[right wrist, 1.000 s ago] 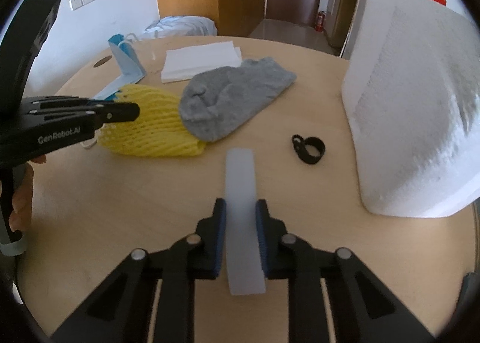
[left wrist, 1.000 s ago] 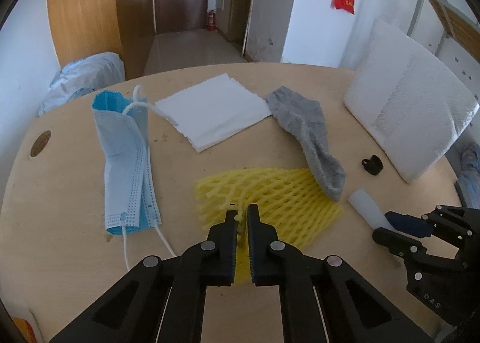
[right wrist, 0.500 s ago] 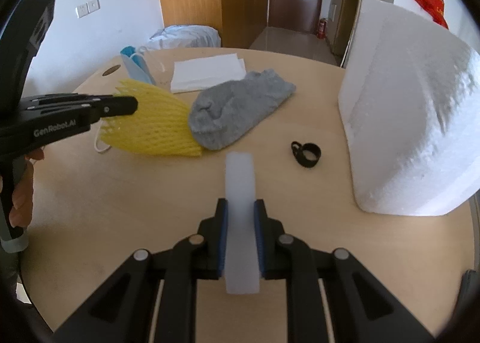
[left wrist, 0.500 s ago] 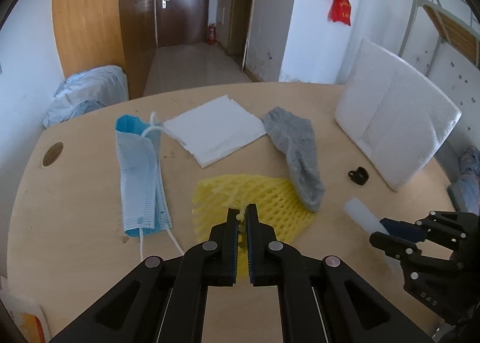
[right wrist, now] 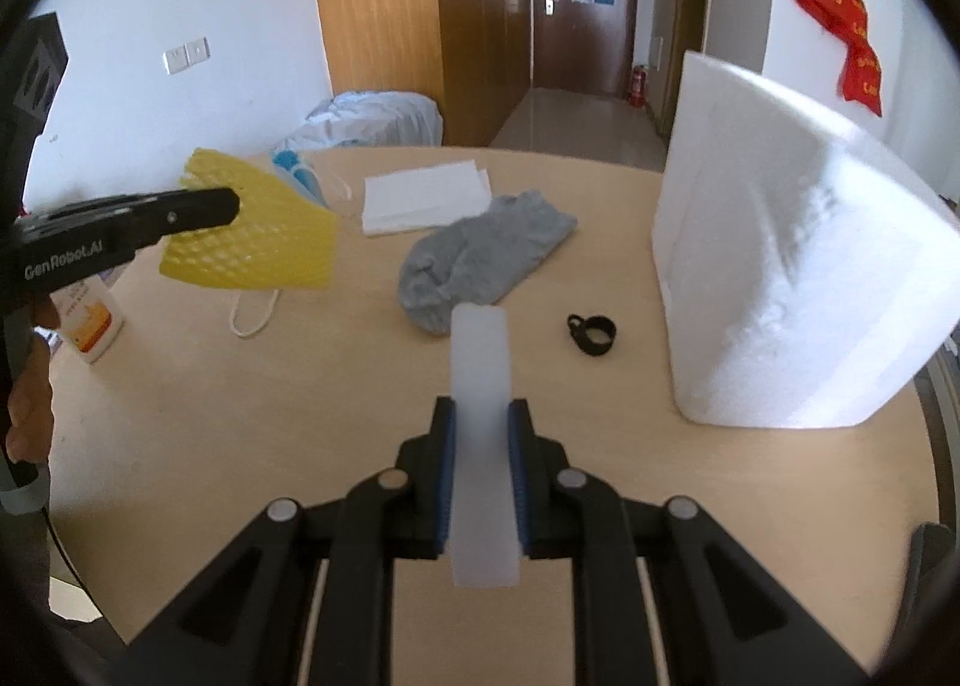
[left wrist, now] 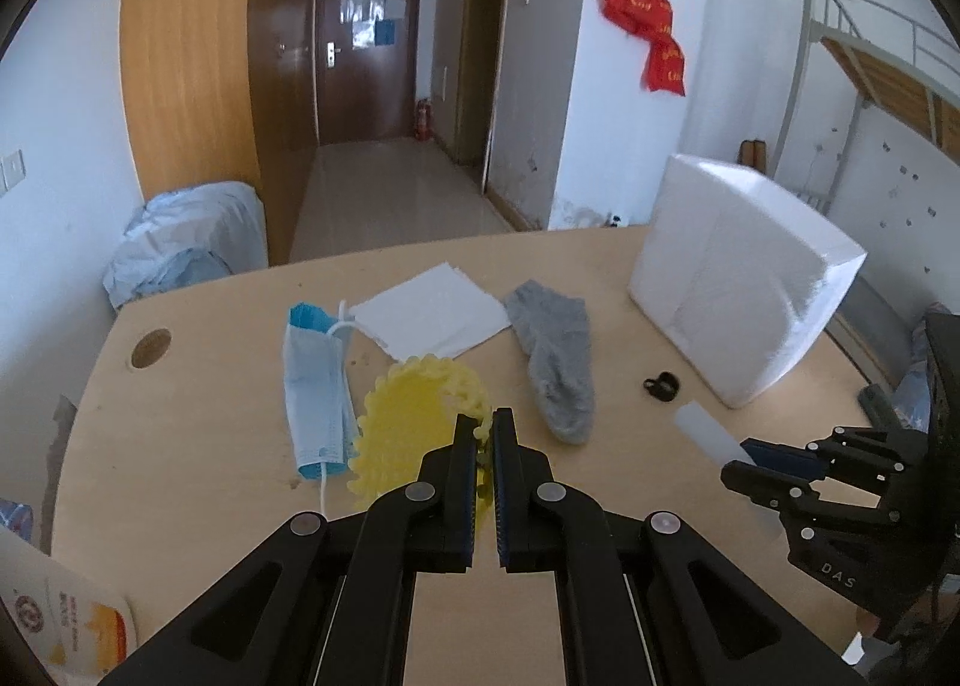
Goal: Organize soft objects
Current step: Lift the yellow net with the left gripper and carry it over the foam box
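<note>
My left gripper (left wrist: 483,434) is shut on a yellow foam net (left wrist: 414,422) and holds it in the air above the round wooden table (left wrist: 198,446); the net also shows in the right wrist view (right wrist: 258,248). My right gripper (right wrist: 480,416) is shut on a white foam strip (right wrist: 482,386), held above the table; the strip also shows in the left wrist view (left wrist: 705,434). A grey sock (left wrist: 558,362), a blue face mask (left wrist: 315,380) and a folded white cloth (left wrist: 432,314) lie on the table.
A large white foam block (left wrist: 738,290) stands at the table's right side. A small black ring (left wrist: 660,385) lies beside it. A white and orange packet (right wrist: 87,320) sits at the table's left edge.
Both grippers have risen. The yellow net has left the table and hangs from my left gripper. The white strip has been lifted off the table by my right gripper.
</note>
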Motion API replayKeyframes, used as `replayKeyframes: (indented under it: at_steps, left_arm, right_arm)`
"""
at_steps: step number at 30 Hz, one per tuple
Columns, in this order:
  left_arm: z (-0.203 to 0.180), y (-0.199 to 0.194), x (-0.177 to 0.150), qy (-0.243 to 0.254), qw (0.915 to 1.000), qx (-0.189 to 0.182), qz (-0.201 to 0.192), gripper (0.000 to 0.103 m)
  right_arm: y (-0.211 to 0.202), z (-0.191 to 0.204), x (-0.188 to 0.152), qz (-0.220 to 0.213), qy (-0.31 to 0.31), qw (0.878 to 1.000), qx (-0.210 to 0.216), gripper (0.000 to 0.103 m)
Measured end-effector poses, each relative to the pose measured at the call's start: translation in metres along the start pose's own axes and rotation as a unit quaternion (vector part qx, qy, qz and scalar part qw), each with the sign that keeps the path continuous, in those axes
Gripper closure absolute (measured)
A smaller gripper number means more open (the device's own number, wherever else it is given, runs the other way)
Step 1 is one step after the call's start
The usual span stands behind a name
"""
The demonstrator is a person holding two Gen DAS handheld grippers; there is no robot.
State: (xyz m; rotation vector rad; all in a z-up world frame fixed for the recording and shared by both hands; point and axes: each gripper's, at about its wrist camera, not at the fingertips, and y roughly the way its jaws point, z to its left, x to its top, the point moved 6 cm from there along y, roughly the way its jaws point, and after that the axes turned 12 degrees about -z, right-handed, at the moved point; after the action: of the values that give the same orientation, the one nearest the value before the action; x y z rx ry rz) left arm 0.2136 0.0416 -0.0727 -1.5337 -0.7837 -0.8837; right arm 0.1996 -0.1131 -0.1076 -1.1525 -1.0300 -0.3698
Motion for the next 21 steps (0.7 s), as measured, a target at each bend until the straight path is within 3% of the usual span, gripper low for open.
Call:
replayKeyframes:
  at_steps: [21]
  left_arm:
    - [-0.068, -0.111, 0.002, 0.023, 0.9965, -0.019, -0.078, 0.098]
  right_arm:
    - [-0.106, 0.006, 0.013, -0.097, 0.001, 0.995, -0.024, 0.083]
